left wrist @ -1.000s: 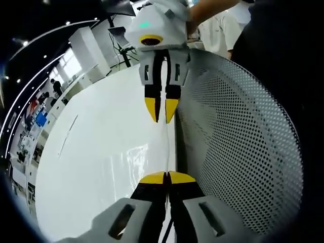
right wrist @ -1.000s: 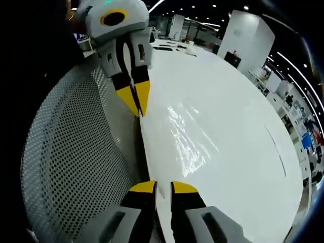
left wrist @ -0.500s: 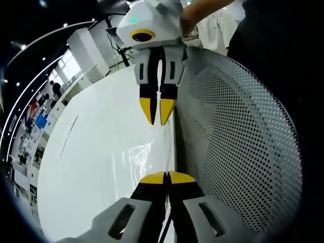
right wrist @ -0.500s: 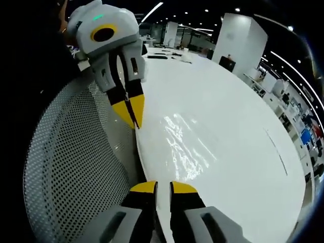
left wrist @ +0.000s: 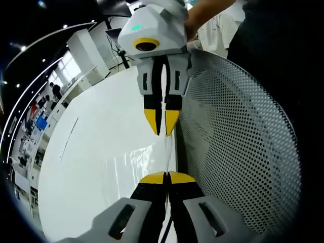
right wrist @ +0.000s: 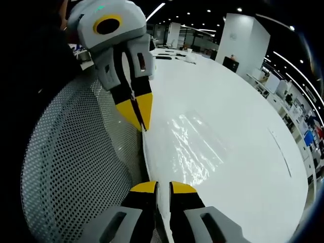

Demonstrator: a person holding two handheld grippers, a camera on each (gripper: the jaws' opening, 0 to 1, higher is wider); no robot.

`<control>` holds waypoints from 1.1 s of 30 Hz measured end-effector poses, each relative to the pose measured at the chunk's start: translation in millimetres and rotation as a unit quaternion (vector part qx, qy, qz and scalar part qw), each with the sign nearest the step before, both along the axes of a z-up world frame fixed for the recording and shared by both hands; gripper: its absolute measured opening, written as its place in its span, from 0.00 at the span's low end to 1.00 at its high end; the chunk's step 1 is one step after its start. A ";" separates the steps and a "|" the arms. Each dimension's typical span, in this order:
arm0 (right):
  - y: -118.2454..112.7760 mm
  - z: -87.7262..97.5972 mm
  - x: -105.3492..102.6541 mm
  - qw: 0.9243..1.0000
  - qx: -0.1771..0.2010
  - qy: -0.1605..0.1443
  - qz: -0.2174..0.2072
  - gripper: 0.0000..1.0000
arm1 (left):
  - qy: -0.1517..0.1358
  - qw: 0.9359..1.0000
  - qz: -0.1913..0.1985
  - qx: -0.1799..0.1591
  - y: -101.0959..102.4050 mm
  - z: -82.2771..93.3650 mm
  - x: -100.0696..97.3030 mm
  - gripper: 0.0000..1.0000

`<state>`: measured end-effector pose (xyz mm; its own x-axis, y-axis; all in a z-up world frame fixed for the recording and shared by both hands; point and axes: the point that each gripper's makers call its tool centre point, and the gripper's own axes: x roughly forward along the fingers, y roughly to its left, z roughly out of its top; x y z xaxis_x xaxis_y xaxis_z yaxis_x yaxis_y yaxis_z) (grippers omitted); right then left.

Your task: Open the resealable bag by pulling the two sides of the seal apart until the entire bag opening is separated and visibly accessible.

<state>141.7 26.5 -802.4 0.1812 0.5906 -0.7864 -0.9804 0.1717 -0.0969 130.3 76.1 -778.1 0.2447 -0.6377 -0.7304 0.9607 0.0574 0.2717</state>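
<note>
A clear resealable bag (left wrist: pixel 143 156) hangs as a thin glossy film over the white table (left wrist: pixel 86 167), stretched edge-on between the two grippers. In the left gripper view my left gripper (left wrist: pixel 167 178) is shut on the bag's near edge, and my right gripper (left wrist: pixel 162 132) reaches down from the top with its yellow tips pinched on the far edge. In the right gripper view my right gripper (right wrist: pixel 163 188) holds the bag (right wrist: pixel 198 148) edge between its tips. The left gripper (right wrist: pixel 140 125) grips the opposite end, jaws together. The seal line is too thin to tell whether it has parted.
A grey perforated chair back (left wrist: pixel 243 147) stands close along the table edge, beside both grippers, and appears as the chair back (right wrist: pixel 76 167) in the right gripper view. A hand (left wrist: pixel 202 10) holds the right gripper. Desks and pillars lie far behind the table (right wrist: pixel 253 101).
The two grippers have drawn slightly closer together, each looking larger in the other's view. The glare on the bag film has shifted. Both grips are unchanged.
</note>
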 end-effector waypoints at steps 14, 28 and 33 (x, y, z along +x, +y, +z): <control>12.3 -6.3 10.0 0.995 0.056 0.044 -0.067 0.00 | -0.005 1.000 0.006 -0.020 -4.9 11.0 8.8 0.00; 17.8 48.8 43.8 0.974 0.137 0.029 -0.178 0.00 | -0.023 0.997 0.076 -0.022 10.2 14.1 39.9 0.00; 21.0 52.2 51.4 0.979 0.115 0.002 -0.171 0.00 | -0.055 0.993 0.099 -0.015 15.0 27.4 54.9 0.03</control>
